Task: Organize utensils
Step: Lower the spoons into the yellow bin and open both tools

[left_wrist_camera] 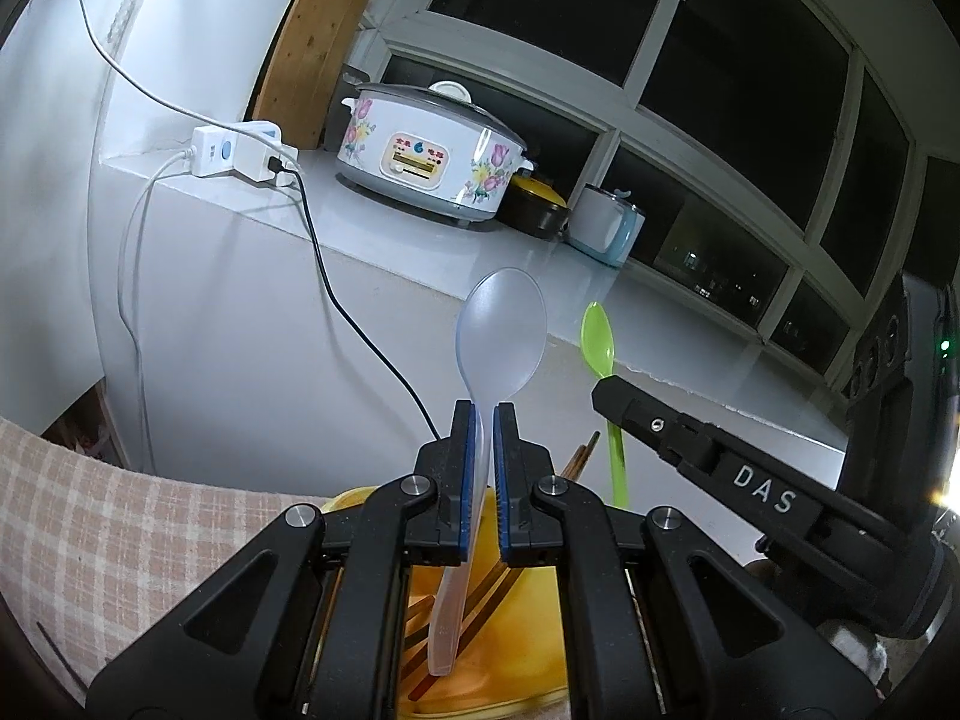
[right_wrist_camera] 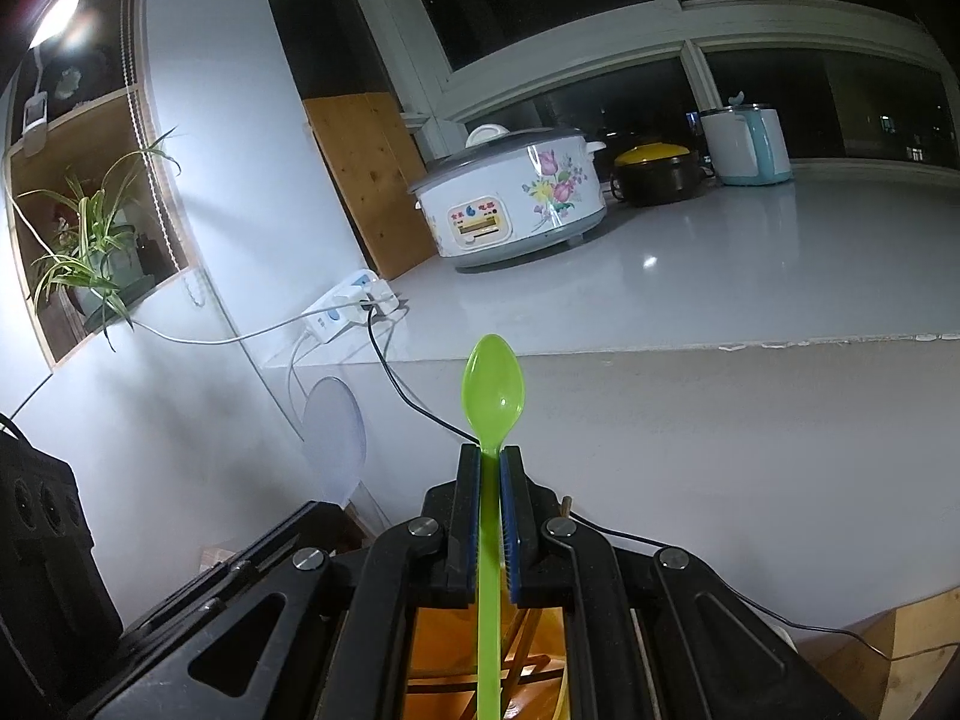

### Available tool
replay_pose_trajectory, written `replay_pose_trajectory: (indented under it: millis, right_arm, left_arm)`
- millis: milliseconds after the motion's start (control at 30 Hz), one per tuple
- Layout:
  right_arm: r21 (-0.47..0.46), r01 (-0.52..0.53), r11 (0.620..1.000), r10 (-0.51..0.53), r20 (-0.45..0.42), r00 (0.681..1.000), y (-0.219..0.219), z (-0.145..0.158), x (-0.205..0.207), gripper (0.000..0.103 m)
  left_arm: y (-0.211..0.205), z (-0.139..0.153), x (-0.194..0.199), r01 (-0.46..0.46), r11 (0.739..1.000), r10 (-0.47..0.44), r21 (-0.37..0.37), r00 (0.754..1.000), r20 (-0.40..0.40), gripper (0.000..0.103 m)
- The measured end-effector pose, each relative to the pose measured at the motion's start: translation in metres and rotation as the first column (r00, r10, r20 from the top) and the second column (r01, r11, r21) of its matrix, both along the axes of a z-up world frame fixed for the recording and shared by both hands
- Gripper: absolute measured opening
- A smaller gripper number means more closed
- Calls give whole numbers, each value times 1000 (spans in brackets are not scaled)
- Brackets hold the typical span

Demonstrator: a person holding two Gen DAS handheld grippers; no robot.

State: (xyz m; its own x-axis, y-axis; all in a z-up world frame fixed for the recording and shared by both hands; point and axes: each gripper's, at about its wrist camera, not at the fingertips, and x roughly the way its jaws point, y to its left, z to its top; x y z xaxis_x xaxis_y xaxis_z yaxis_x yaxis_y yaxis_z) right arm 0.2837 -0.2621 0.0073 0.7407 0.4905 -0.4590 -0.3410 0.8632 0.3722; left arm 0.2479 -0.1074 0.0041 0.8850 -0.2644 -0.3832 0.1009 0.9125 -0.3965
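My left gripper (left_wrist_camera: 485,411) is shut on a clear frosted plastic spoon (left_wrist_camera: 501,330), bowl up, its handle hanging down over a yellow container (left_wrist_camera: 528,648). Wooden chopsticks (left_wrist_camera: 480,594) lie in that container. My right gripper (right_wrist_camera: 491,453) is shut on a green plastic spoon (right_wrist_camera: 493,384), bowl up, its handle reaching down over the same orange-yellow container (right_wrist_camera: 444,636). In the left wrist view the right gripper (left_wrist_camera: 606,396) and green spoon (left_wrist_camera: 598,333) are just to the right. In the right wrist view the clear spoon (right_wrist_camera: 334,426) shows to the left.
A white ledge (right_wrist_camera: 690,276) carries a flowered rice cooker (right_wrist_camera: 516,198), a black pot with a yellow lid (right_wrist_camera: 657,174), a white-blue appliance (right_wrist_camera: 750,144) and a power strip (left_wrist_camera: 231,153) with cables. A checked cloth (left_wrist_camera: 120,516) lies at the lower left. A potted plant (right_wrist_camera: 90,246) stands in a wall niche.
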Motion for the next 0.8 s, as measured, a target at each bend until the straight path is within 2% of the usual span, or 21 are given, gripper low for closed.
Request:
replay_pose_trajectory:
  millis: [600, 800]
  right_arm:
    - [30, -22, 999, 22, 9, 1000, 1, 1, 4, 4]
    - [-12, -34, 999, 35, 30, 999, 4, -13, -11, 4]
  left_arm:
    - [12, -10, -4, 1, 1000, -2, -31, 1000, -20, 3]
    - [14, -12, -5, 6, 999, -7, -47, 1000, -23, 3]
